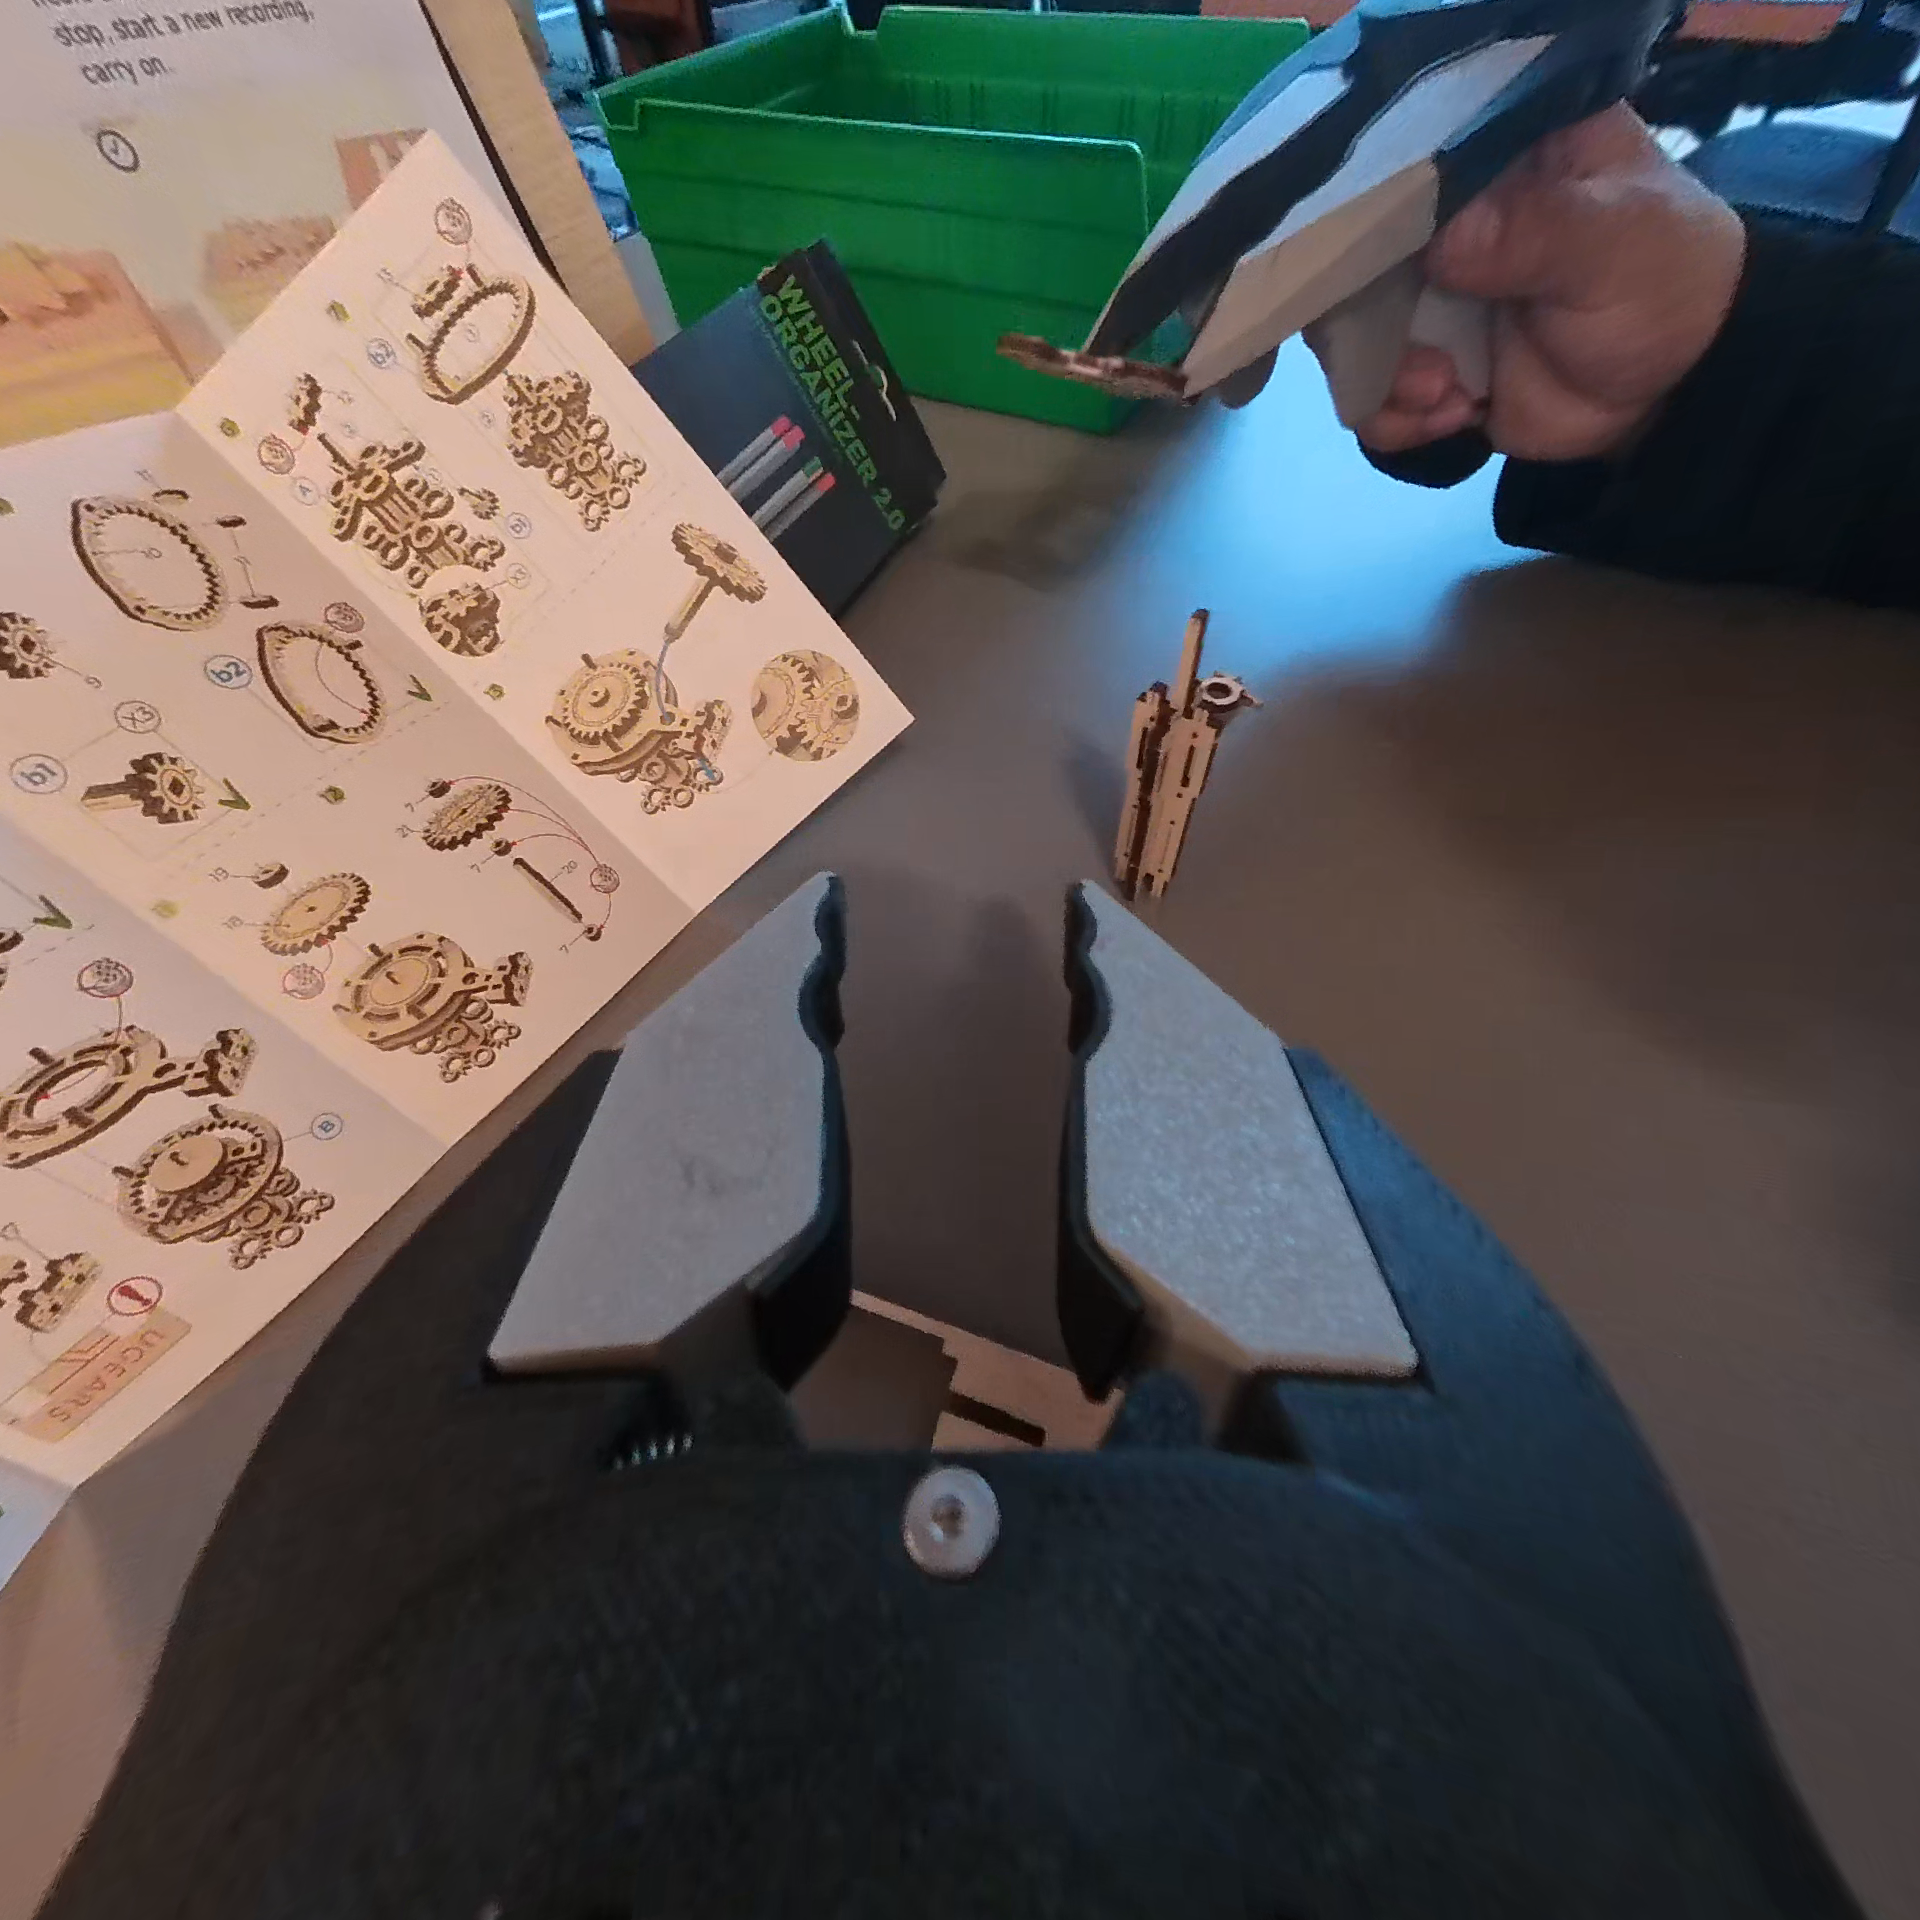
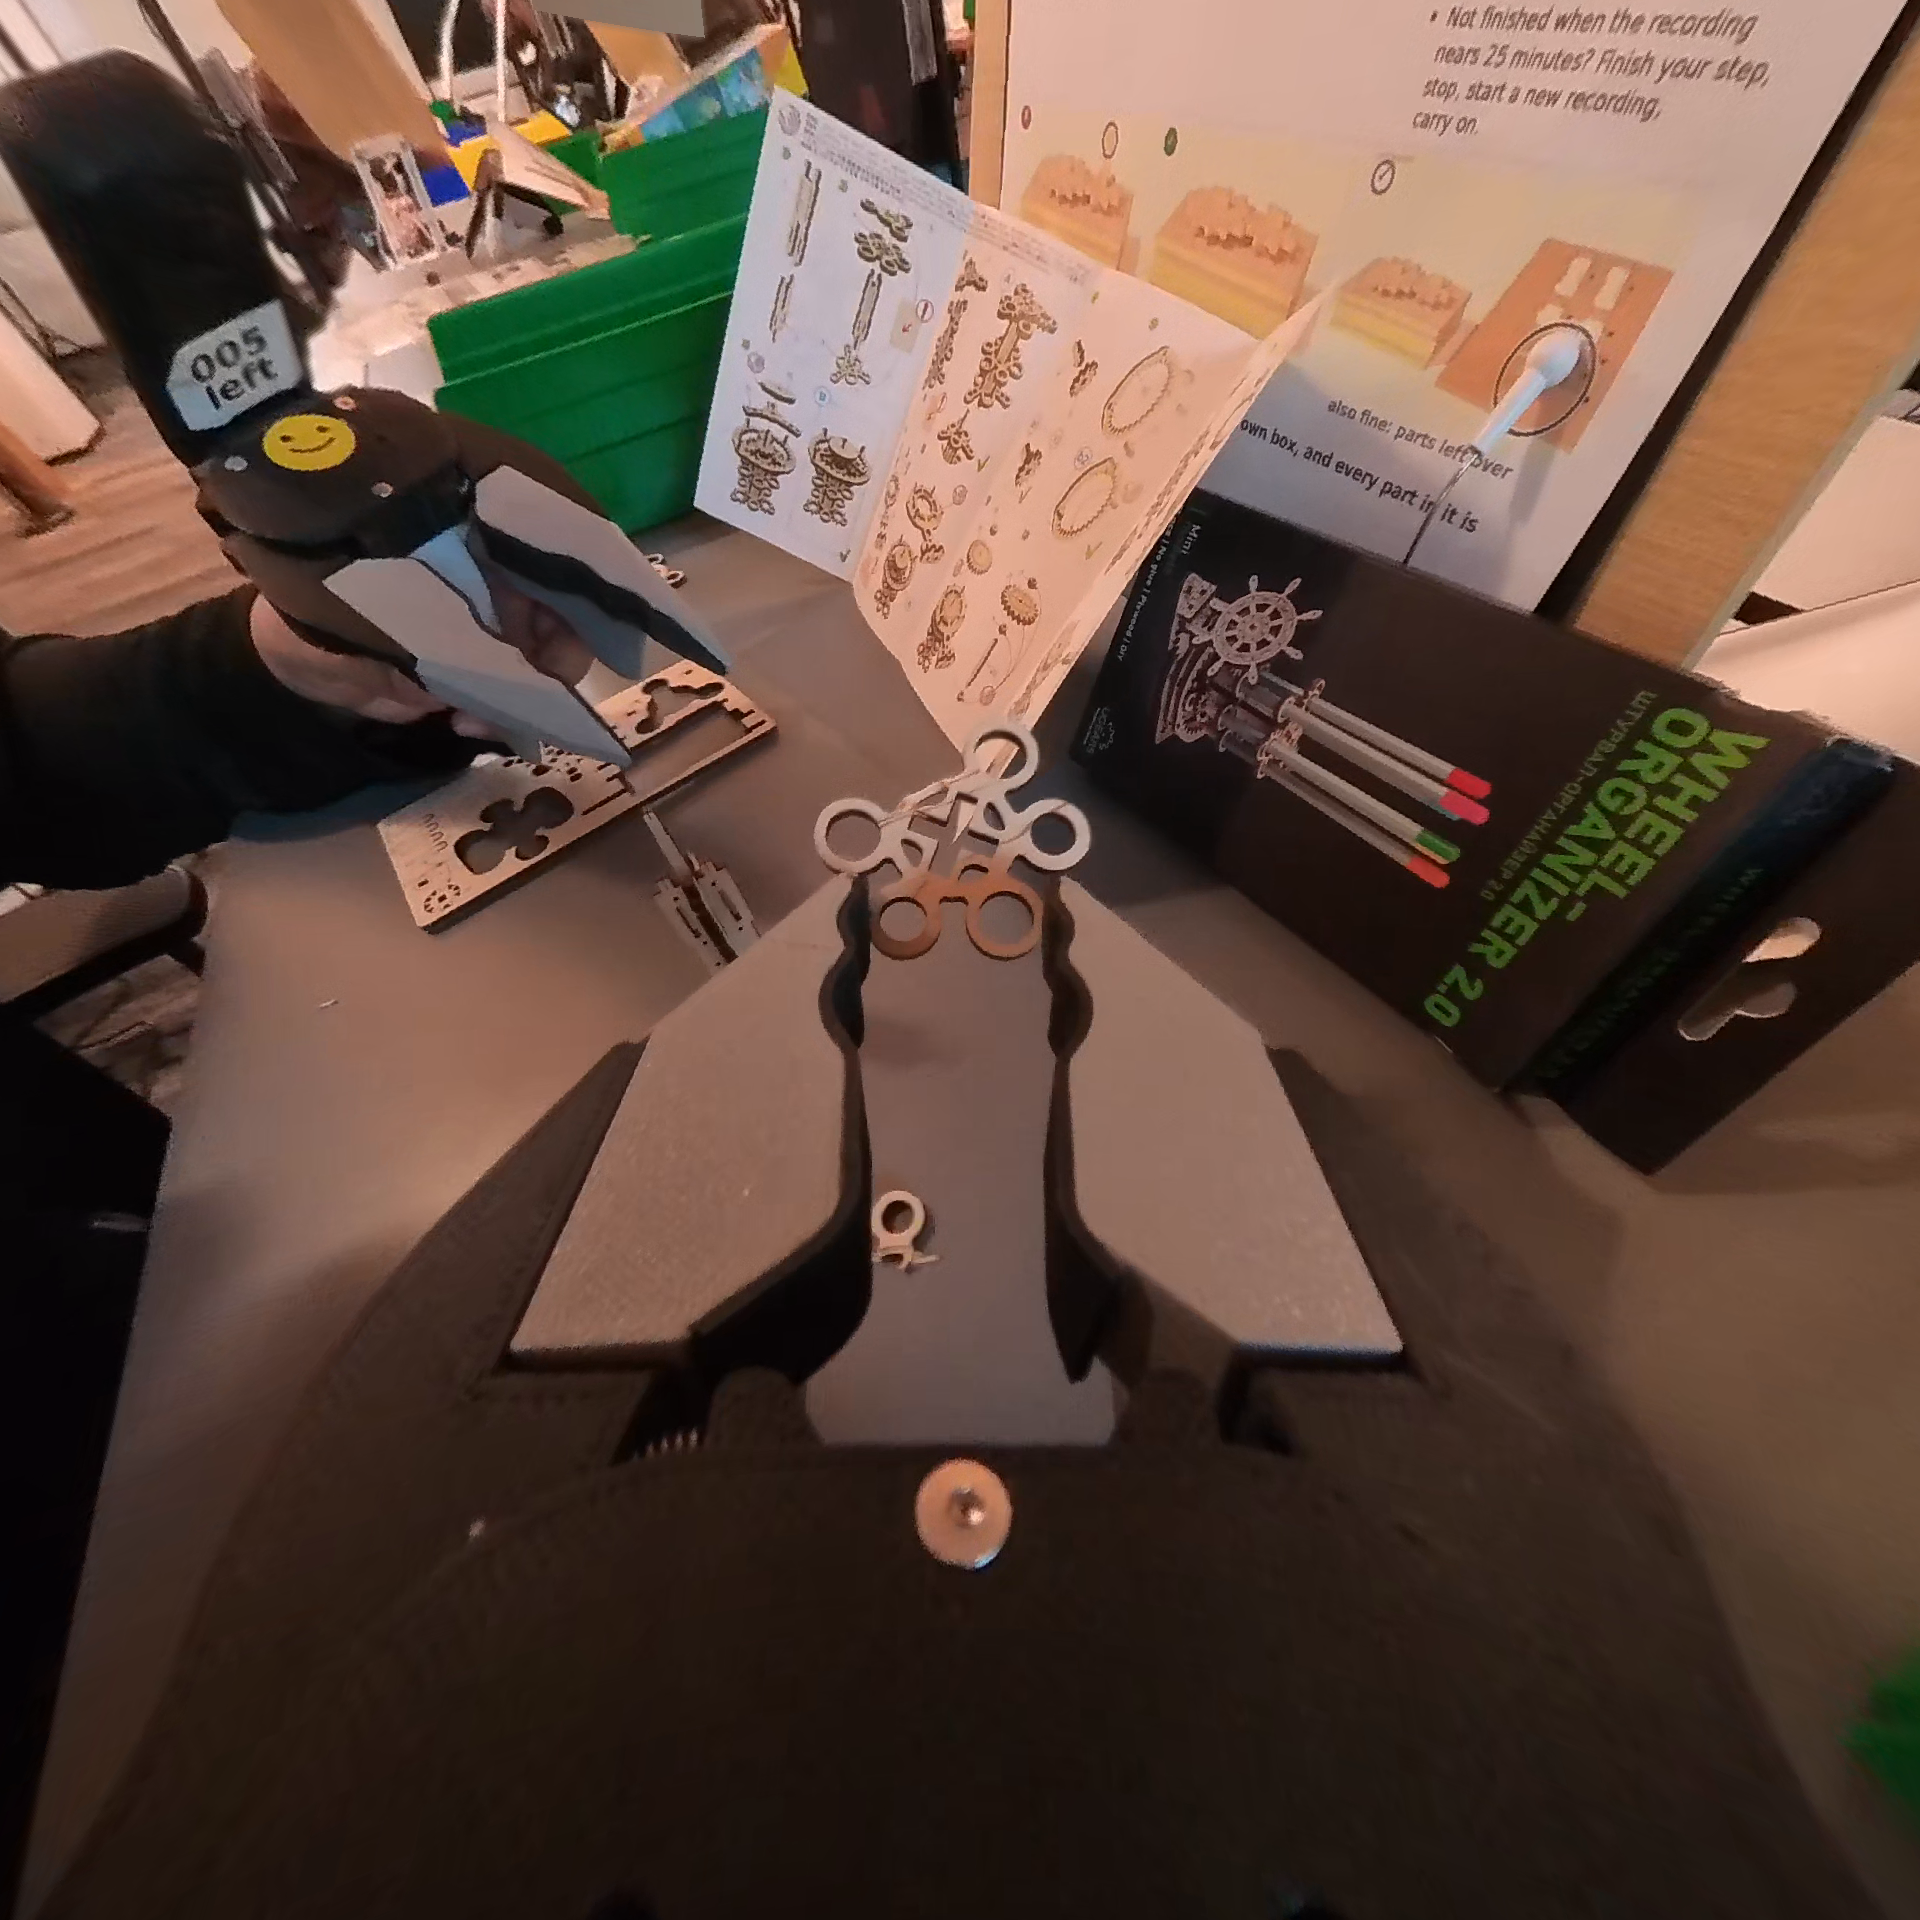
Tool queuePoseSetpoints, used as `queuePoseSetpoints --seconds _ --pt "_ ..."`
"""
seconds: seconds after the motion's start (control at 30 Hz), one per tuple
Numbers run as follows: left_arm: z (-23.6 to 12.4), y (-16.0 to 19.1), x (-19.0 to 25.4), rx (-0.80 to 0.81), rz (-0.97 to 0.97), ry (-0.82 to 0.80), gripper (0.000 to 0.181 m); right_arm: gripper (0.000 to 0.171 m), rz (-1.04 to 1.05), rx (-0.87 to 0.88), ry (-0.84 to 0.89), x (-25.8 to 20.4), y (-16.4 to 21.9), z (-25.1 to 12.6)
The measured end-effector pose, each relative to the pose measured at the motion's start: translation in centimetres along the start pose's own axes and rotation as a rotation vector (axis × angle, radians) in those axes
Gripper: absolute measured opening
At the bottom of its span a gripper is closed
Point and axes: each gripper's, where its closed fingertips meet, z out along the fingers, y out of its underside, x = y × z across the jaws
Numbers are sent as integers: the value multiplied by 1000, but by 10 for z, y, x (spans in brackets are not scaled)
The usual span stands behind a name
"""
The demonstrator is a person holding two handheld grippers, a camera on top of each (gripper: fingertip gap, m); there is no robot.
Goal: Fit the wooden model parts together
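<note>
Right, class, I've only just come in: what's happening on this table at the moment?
A person is building a wooden model with two hand-held grippers. The right gripper is closed on a flat wooden piece of joined rings, held in the air. The left gripper is open and empty, near a small wooden column standing upright on the grey table. An instruction leaflet lies open nearby, and no parts are joined yet.

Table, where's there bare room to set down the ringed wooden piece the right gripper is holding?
Bare grey table lies right of the upright wooden post, below the sleeve. More sits between the left gripper and the post. Crowded: instruction sheet, dark box and green bin fill the left and back.
</note>
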Motion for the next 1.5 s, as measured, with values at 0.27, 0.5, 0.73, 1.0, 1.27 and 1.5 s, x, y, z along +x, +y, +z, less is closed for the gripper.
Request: queuePoseSetpoints --seconds 0.27,0.5,0.73,1.0,1.27,1.5 --pt "0 -1 5 -9 50 -8 39 30 -11 -31 -30 -8 5 7" --pt "-1 -2 6 -5 51 -5 39 30 -15 -32 -32 -10 5 9" --pt "-1 -3 4 1 50 -15 38 30 -31 -21 -43 -15 1 8" --pt "2 0 6 -15 53 -12 38 29 -55 -24 -83 -31 -3 11" --pt "5 2 10 -22 58 0 38 30 -109 -47 -121 -63 -13 18" --pt "7 4 11 -31 58 1 38 30 -192 -143 -28 -75 -6 31"
